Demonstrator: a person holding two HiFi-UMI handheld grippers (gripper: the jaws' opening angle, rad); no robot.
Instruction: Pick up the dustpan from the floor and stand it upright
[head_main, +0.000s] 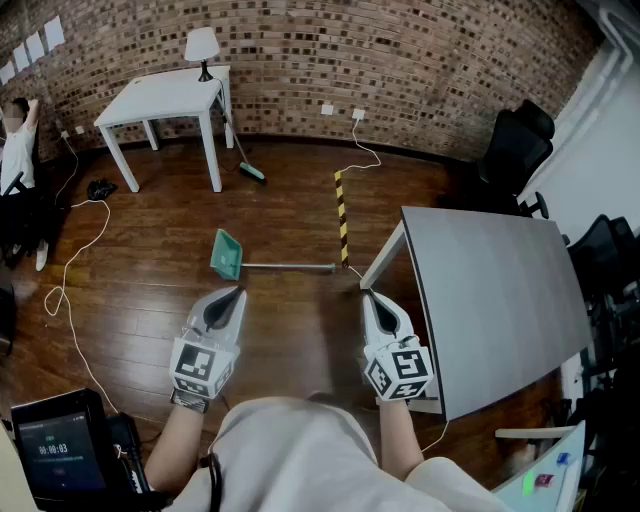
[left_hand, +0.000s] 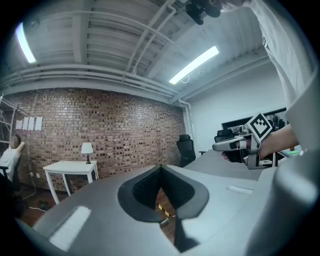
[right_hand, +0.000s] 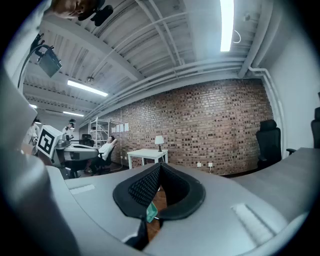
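The task has not got past its opening: the reach for the dustpan is yet to start. The green plastic dustpan with a long metal handle (head_main: 228, 254) lies flat on the brown wooden floor (head_main: 150, 300), ahead of both grippers and below them. Its pan is in front of the left gripper's tip, and the handle runs across toward the right gripper's side, ending near the corner of the grey-topped table (head_main: 500, 300) beside that gripper.

The left gripper (head_main: 234, 293) is held about level with its jaws pressed together and nothing between them. The right gripper (head_main: 368, 297) is likewise pressed together and empty, tipped slightly downward. Its own view shows a small green sliver (right_hand: 151, 213) through the gap below the meeting tips, probably the dustpan, though too little shows to be sure.

Next, one gripper has to spread its jaws, drop toward the floor and close across the thin handle. The right looks better placed for the handle's free end. Lifting that end would then swing the pan down so the dustpan stands on it.
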